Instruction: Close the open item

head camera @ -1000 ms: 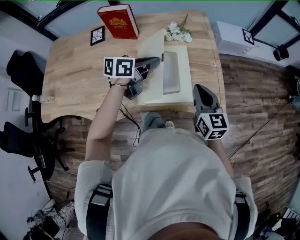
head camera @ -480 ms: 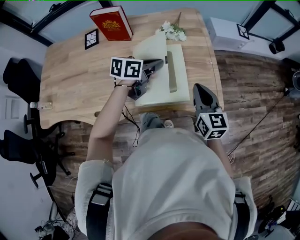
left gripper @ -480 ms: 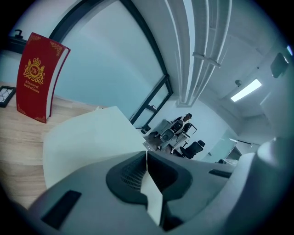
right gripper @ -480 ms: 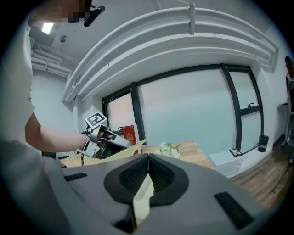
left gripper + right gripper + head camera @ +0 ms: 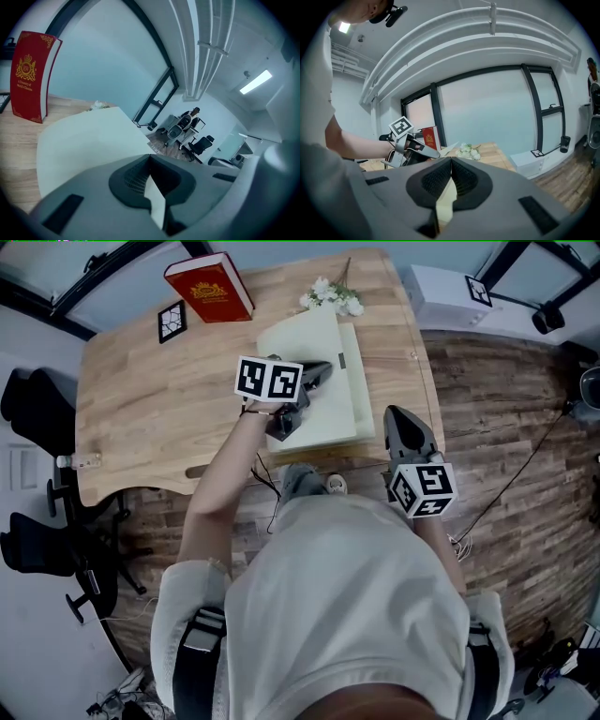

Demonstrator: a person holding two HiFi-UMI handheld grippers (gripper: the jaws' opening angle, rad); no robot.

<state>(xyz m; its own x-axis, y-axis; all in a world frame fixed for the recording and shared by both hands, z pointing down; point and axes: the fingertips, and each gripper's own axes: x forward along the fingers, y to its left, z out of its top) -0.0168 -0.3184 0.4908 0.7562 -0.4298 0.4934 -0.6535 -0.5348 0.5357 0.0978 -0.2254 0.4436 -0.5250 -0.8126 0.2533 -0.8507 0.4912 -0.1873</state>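
A pale cream case [image 5: 314,390] lies on the wooden table [image 5: 150,399], its lid [image 5: 298,348] lowered almost flat over the base. My left gripper [image 5: 322,369] rests on top of the lid with its jaws shut and nothing between them. In the left gripper view the lid [image 5: 89,140] stretches ahead of the closed left gripper [image 5: 151,159]. My right gripper [image 5: 397,420] hovers by the table's front right corner, jaws shut and empty, beside the case. From the right gripper view, the right gripper [image 5: 451,161] points at the left hand and the case.
A red book [image 5: 208,287] stands at the table's far edge, with a marker tile [image 5: 172,322] beside it. White flowers [image 5: 330,298] lie behind the case. A white box [image 5: 448,292] sits on the floor at the right. Black chairs [image 5: 37,399] stand left.
The case's lid has swung down from upright to almost flat. My left gripper followed it to the right and down. The right gripper has stayed in place.
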